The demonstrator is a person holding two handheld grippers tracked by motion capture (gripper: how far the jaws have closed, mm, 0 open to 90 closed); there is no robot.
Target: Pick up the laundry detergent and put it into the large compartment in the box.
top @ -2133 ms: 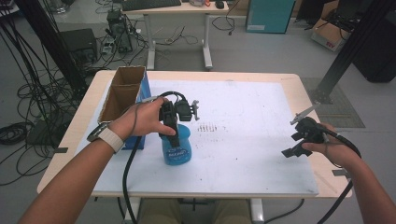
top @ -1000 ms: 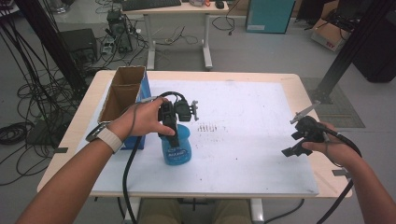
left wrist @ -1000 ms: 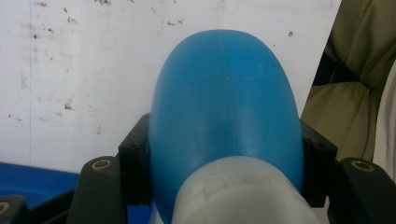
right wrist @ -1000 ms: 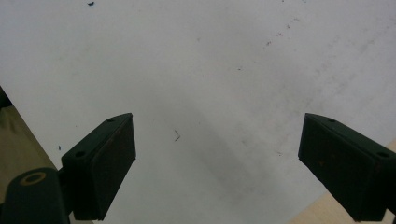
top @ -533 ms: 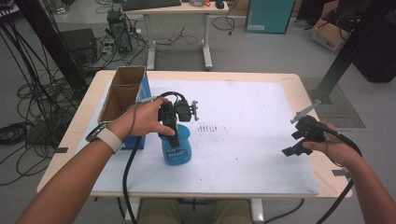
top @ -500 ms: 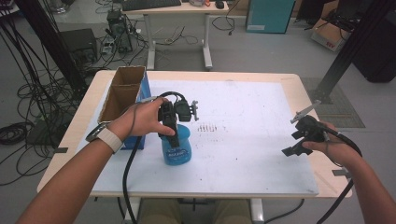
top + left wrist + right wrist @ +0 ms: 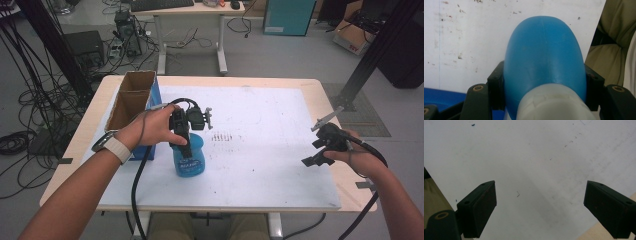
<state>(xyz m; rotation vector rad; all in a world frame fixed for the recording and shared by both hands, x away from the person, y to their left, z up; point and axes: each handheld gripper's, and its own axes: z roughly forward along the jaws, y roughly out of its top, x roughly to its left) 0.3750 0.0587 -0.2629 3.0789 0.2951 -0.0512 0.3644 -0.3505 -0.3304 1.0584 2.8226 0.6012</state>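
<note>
A blue plastic bottle (image 7: 189, 155) with a white neck stands on the white mat (image 7: 260, 130) near the table's front left. My left gripper (image 7: 183, 141) comes down on it from above and is shut on its upper part. In the left gripper view the bottle (image 7: 544, 60) sits squeezed between both black pads (image 7: 496, 87), its white neck closest to the camera. My right gripper (image 7: 320, 150) hovers over the mat's right edge, jaws wide apart with nothing between them; in the right gripper view the pads (image 7: 480, 207) frame bare mat.
An open cardboard box (image 7: 131, 100) with a blue side stands at the table's left, just behind my left hand. The wooden table edge (image 7: 345, 125) runs past the mat on the right. Cables trail from both grippers toward the front edge.
</note>
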